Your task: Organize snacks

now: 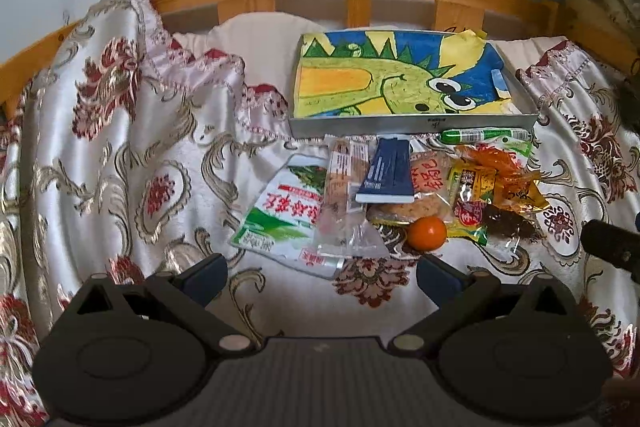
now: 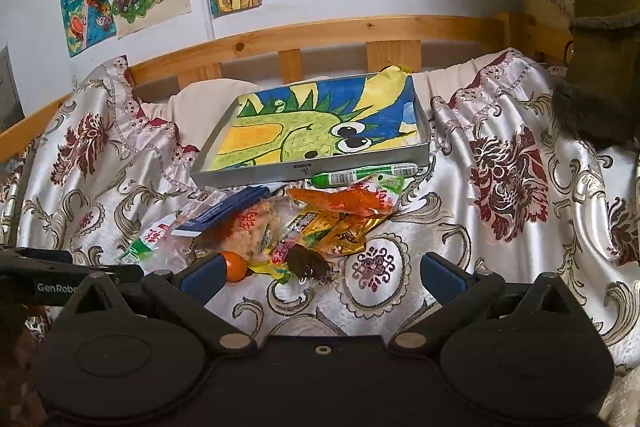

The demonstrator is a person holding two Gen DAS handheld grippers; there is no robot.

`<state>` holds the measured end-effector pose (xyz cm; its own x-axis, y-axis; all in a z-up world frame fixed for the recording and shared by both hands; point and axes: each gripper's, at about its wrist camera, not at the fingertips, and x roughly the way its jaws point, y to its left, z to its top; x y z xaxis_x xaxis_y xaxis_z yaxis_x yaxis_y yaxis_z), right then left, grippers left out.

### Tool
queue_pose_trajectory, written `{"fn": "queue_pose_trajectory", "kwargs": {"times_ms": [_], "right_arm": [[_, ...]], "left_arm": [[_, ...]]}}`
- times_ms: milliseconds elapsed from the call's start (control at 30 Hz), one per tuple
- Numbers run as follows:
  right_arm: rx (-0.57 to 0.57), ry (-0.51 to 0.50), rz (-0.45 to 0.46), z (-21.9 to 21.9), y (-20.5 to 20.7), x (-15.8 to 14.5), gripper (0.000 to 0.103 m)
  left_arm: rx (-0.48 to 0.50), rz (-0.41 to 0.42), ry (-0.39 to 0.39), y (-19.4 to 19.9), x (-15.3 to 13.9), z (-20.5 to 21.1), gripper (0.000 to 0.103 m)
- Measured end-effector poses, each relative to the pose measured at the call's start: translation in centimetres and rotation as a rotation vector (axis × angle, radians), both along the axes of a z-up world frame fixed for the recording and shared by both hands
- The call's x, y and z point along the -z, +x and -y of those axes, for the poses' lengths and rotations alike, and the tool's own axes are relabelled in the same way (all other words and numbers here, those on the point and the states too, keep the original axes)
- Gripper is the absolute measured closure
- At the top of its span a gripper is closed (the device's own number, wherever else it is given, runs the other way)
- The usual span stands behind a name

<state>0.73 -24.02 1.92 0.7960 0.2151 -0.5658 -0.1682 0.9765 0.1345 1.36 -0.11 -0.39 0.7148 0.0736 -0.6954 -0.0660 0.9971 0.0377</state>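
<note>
- Left tongs and right tongs: both spread wide, holding nothing.
- Snacks lie against the tray front edge.
- Bedspread is free at both sides.

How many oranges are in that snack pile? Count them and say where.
1. The orange lies on the bedspread at the pile's near edge, touching the wrappers. Others may be hidden under packets.

The left hand-held gripper hovers with its blue-padded fingers spread wide apart, nothing between them. The right hand-held gripper hangs level beside it, its fingers equally spread and empty.
</note>
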Motion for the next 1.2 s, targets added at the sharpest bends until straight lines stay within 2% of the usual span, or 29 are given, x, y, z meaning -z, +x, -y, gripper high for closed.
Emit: {"fn": "queue_pose_trajectory", "kwargs": {"times_ms": [233,500,700,867,1067,1200], "right_arm": [[-0.018,-0.002,0.001,0.3,1.0,-0.9,0.0],[-0.095,-0.056,0.042,0.2,2.3,-2.2,0.0],[-0.155,-0.091,0.074,-0.3,3.3,-2.7,0.0],[-0.195,-0.104,0.089,-0.9,4.3,-2.8,0.0],[-0.226,-0.1,0.072,-1.6,5.8,-2.3,0.0],[-0.239,-0.096,0.057,-1.9,6.9,-1.8,0.0]], "left_arm": [[0.012,-0.033,0.039,1.1,-0.4,0.6,0.0],[-0.038,-0.059,0.009,1.9,-0.6,-0.2,0.0],[-0.073,-0.047,-0.013,2.9,-1.7,-0.8,0.0],[-0.07,-0.048,-0.002,4.0,-2.6,-0.8,0.0],[-0.07,-0.021,0.047,5.2,-3.2,-0.5,0.0],[-0.075,-0.034,0.041,6.3,-3.2,-0.7,0.001]]}}
